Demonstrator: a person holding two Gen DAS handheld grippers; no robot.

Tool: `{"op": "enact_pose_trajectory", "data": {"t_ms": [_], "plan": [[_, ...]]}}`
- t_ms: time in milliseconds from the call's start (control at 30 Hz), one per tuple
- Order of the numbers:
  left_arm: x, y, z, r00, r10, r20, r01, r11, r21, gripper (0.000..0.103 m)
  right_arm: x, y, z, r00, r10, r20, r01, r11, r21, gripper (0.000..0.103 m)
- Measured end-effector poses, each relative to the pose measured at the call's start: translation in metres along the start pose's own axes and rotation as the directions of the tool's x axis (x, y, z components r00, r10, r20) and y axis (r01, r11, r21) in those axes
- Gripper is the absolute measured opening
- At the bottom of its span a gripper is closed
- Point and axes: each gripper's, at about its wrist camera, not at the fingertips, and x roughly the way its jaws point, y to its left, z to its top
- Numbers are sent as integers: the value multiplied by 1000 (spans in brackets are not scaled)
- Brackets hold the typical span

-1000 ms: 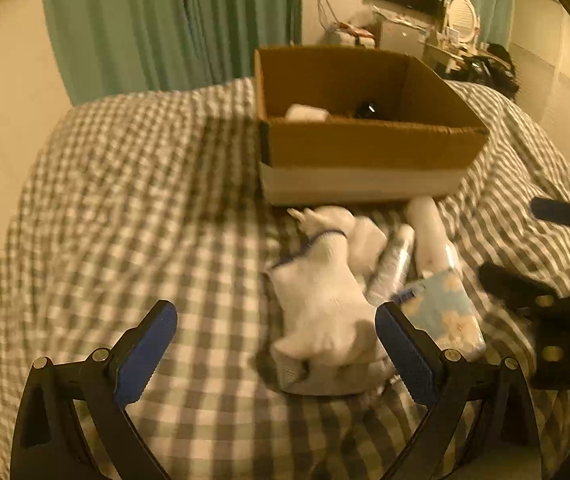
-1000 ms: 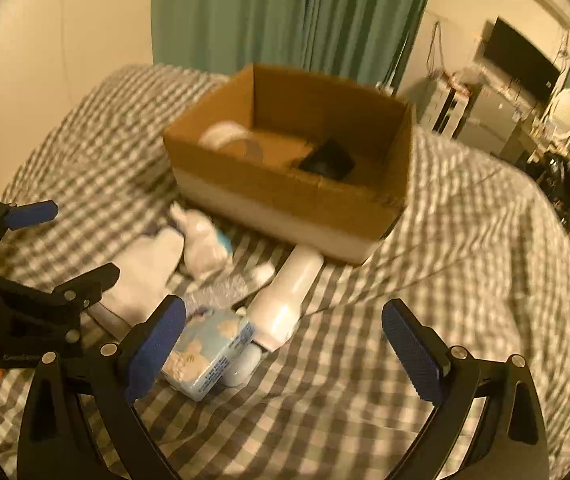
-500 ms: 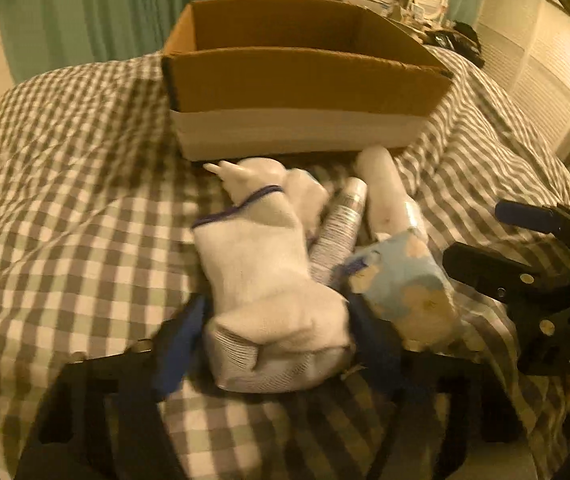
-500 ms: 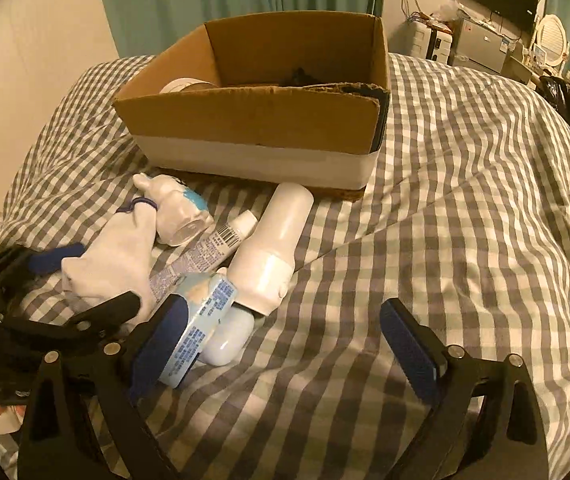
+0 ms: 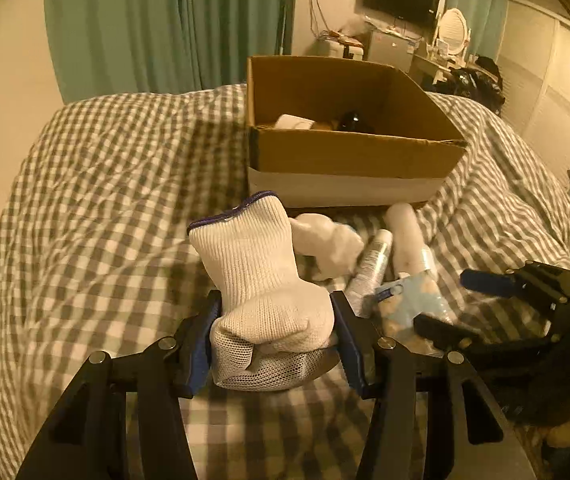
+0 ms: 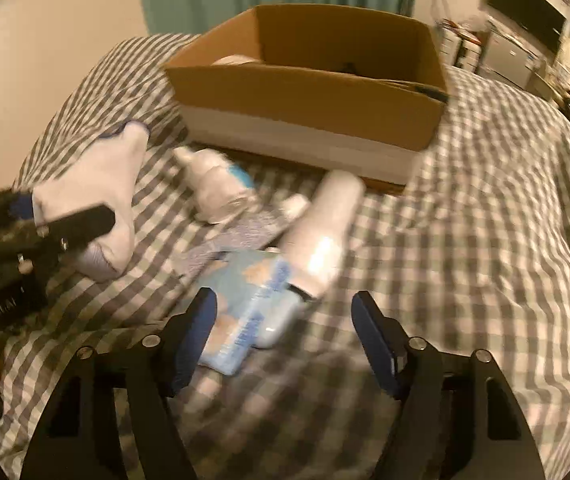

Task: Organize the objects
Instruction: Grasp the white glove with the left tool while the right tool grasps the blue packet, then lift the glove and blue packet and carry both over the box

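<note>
Left gripper [image 5: 272, 334] pinching white glove [image 5: 263, 280]; right gripper [image 6: 285, 328] spread over blue packet [image 6: 251, 300].

Glove clamped at its bunched end between both blue pads, cuff with dark trim standing upright, raised above checked bedspread [image 5: 97, 208]. Right fingers parted wide, gripping nothing, poised just above the packet's near end. Packet lying on the bedspread, touching a white bottle [image 6: 325, 232] and a slim tube [image 5: 371, 264], beside a crumpled white bundle [image 6: 217, 188]. Open cardboard box [image 5: 349, 152] resting just behind this cluster, with a white item and a dark item inside, both too small to identify. Right view blurred. Green curtains [image 5: 173, 20] beyond the bed.
</note>
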Motion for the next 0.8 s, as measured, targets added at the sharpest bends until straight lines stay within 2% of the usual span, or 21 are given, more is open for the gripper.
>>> {"op": "enact_pose_trajectory", "data": {"t_ms": [167,267,367,533,700,800], "plan": [[6,1,-2,1000,-9,-17,9,1000,-7,54,20,30,4,998,13,-54,-19,995,-103,54],[6,1,-3,1000,-11,-22,11,1000,-8,54,22,39,4,999,-13,-46,6,989,-147,48],[4,1,-5,1000,-11,-24,11,1000,-9,54,20,36,4,999,-4,-37,-1,991,-132,41],[-3,-2,-8,1000,-11,-21,11,1000,-9,54,5,31,5,1000,-2,14,3,994,-110,32],[-19,-12,-12,1000,-28,-4,28,1000,9,54,-19,25,11,993,-61,100,71,992,-103,29],[-29,-19,-12,999,-39,5,38,999,15,54,-38,14,15,988,-73,140,84,993,-79,29]]}}
